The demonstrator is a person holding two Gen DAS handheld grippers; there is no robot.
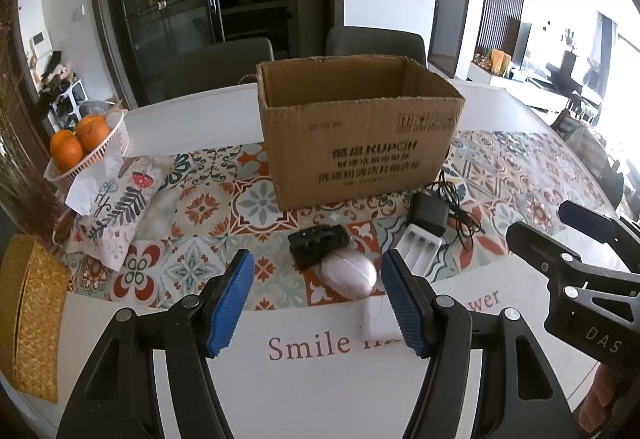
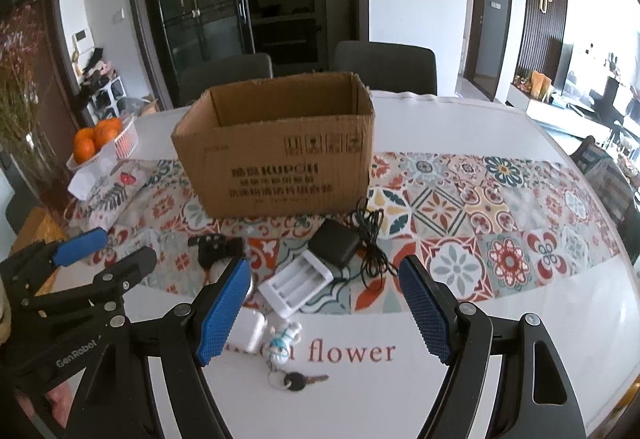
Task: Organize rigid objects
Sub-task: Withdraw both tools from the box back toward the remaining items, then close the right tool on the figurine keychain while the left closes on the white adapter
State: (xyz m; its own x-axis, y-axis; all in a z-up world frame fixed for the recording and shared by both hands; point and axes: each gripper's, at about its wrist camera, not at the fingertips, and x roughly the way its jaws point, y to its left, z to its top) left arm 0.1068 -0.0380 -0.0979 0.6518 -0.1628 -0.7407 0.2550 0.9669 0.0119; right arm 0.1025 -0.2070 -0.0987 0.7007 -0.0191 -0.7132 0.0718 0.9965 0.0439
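**Small hard items wait in front of an open box**

Blue pads frame both views: the left hand-held gripper [image 1: 318, 303] is spread wide with nothing between its fingers, and the right hand-held gripper [image 2: 325, 313] is spread and empty as well. Both hover above the counter [image 2: 520, 339].

Just ahead of the left hand-held gripper lies a pale oval mouse [image 1: 349, 274], touching a black clip-like piece [image 1: 319, 242] beyond it. A small white case [image 2: 248, 331] sits close by the right pad. The mouse looks light, stiff and smooth-shelled, so it may slip; my guess is that pinching across its narrow sides near the middle is safest.

Ahead of the right hand-held gripper sits a white battery charger [image 2: 296, 285], tilted against a black power adapter [image 2: 334, 245] whose thin cable [image 2: 370, 239] trails loosely to the right (likely to drag or snag when lifted). Nearer, between the fingers, lies a key [image 2: 298, 381] with a little figurine charm [image 2: 282, 339]: flat, awkward to pinch, easier taken by the charm.

Beyond everything stands the cardboard box [image 1: 360, 143], open at the top, the likely destination.
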